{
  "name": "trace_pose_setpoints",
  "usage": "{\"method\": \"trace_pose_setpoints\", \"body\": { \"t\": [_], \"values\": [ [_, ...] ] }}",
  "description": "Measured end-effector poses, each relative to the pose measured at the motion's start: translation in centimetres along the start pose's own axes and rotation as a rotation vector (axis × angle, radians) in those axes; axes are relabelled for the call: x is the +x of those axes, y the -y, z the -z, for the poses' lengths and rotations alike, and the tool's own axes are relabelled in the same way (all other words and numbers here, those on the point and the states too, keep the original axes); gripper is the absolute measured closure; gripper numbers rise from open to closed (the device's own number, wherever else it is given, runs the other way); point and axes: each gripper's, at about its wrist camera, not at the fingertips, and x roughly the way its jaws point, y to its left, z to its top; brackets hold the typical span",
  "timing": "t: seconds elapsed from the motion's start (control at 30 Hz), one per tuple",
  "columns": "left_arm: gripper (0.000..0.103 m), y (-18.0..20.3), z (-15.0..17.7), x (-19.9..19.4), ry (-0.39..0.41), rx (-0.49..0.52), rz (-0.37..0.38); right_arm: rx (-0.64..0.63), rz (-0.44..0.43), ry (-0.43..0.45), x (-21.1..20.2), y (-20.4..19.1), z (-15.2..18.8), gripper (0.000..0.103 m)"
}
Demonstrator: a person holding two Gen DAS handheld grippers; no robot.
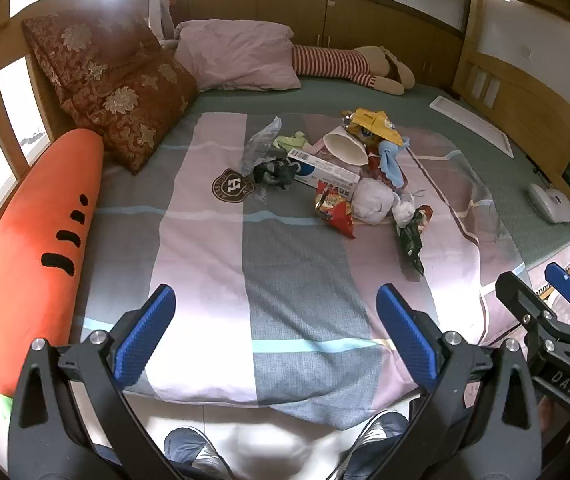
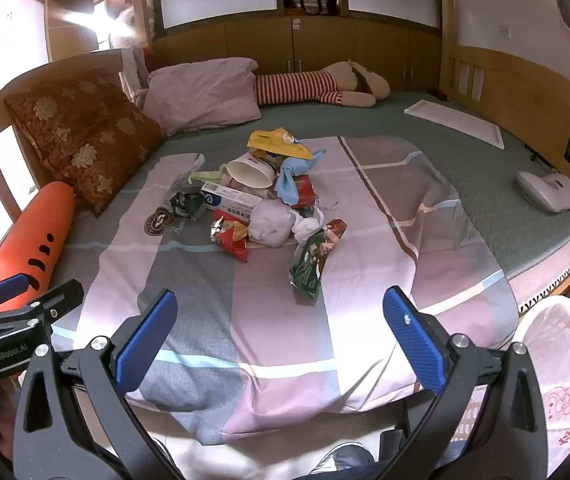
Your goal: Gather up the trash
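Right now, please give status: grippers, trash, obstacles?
Left gripper open, right gripper open, both empty. Trash pile untouched on bed. Path clear.

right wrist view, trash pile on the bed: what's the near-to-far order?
Green snack wrapper → red chip bag → crumpled white paper → long white carton → white paper cup → yellow packet. Both grippers open, short of the pile.
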Motion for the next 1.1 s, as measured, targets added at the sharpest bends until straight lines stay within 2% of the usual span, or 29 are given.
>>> {"method": "trace_pose_setpoints", "body": {
  "t": [1.1],
  "values": [
    [0.003,0.09,0.07,0.11,-0.003,0.004,-0.004,0.001,-0.005,0.005,0.0,-0.1,-0.02,0.002]
  ]
}}
